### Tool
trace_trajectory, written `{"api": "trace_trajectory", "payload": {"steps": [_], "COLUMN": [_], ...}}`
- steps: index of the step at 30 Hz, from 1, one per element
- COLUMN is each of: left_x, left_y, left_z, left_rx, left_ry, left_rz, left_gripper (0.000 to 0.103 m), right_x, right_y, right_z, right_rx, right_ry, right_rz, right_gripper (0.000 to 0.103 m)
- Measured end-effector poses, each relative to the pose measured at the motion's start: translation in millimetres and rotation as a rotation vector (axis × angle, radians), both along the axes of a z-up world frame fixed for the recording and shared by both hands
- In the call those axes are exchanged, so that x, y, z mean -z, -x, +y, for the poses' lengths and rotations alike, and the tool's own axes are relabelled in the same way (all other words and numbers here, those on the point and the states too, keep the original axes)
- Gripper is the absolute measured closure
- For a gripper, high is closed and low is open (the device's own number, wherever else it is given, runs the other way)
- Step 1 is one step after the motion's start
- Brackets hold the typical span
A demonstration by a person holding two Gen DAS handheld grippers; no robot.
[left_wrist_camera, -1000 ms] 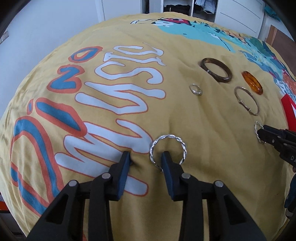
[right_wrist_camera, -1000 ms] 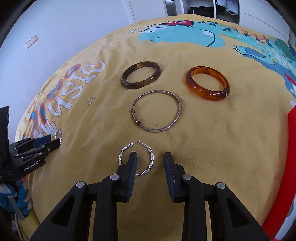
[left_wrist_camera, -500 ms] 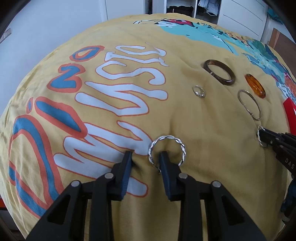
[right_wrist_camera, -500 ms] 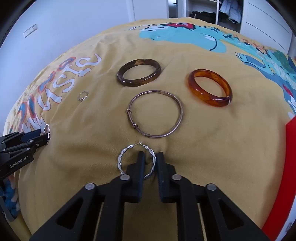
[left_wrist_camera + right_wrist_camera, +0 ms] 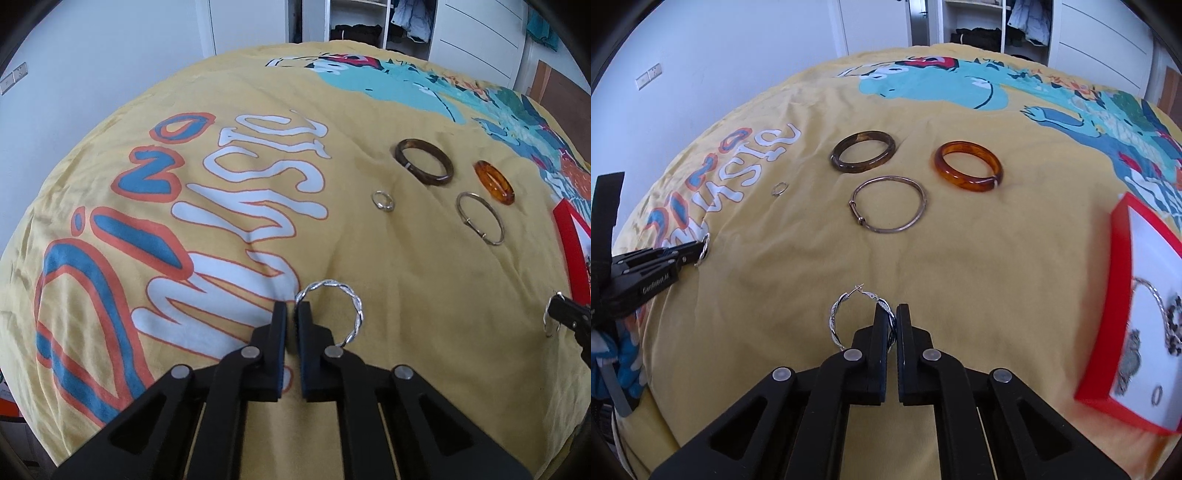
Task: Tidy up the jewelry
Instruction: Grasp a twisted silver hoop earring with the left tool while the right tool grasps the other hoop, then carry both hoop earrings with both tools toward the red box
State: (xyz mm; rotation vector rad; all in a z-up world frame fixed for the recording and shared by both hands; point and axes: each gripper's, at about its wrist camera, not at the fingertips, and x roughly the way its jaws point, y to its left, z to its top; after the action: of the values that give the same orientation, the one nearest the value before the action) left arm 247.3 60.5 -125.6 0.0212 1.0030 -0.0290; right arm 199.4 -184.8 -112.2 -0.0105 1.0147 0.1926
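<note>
My left gripper (image 5: 293, 314) is shut on the left side of a twisted silver hoop earring (image 5: 352, 299) and holds it just above the yellow printed bedspread (image 5: 406, 280). My right gripper (image 5: 893, 317) is shut on the right side of a matching twisted hoop earring (image 5: 836, 317). A dark brown bangle (image 5: 863, 151), an amber bangle (image 5: 967, 171), a thin metal bangle (image 5: 888, 208) and a small silver ring (image 5: 779, 188) lie on the bedspread farther off. The left gripper and its hoop also show at the left edge of the right wrist view (image 5: 696, 254).
A red jewelry box (image 5: 1123, 295) with a white lining lies at the right and holds a chain and small pieces. A white wall, wardrobe doors and an open closet stand beyond the bed. The bedspread falls away at the left.
Both grippers have closed on their twisted hoop earrings and lifted them slightly. The right view has shifted so the red box now shows.
</note>
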Motion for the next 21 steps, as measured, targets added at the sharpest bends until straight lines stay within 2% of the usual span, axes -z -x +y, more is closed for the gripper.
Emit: {"api": "trace_trajectory", "payload": {"steps": [7,11,16,21], "left_x": [-14,-13,-8,-18], "left_y": [15,27,48,65], "left_z": [9,10,1,-10], "left_rx": [-0.014,-0.001,0.028,0.054], "left_ry": [0.075,0.123,0.171,0.209], "left_rz": [-0.009,0.011,0.034,0.027], "left_gripper": [0.098,0.100,0.100,0.100], "right_x": [-12,-13,-16,-25], "right_y": [33,50,69,85], "right_z": [-10,-12,-14,-22], "right_rx": [0.024,0.033,0.040,0.057], "right_ry": [0.000,0.003,0.016,0.012], "right_rz": [-0.003,0.005,0.003,-0.013], "right_gripper": [0.099,0.099,0.099,0.099]}}
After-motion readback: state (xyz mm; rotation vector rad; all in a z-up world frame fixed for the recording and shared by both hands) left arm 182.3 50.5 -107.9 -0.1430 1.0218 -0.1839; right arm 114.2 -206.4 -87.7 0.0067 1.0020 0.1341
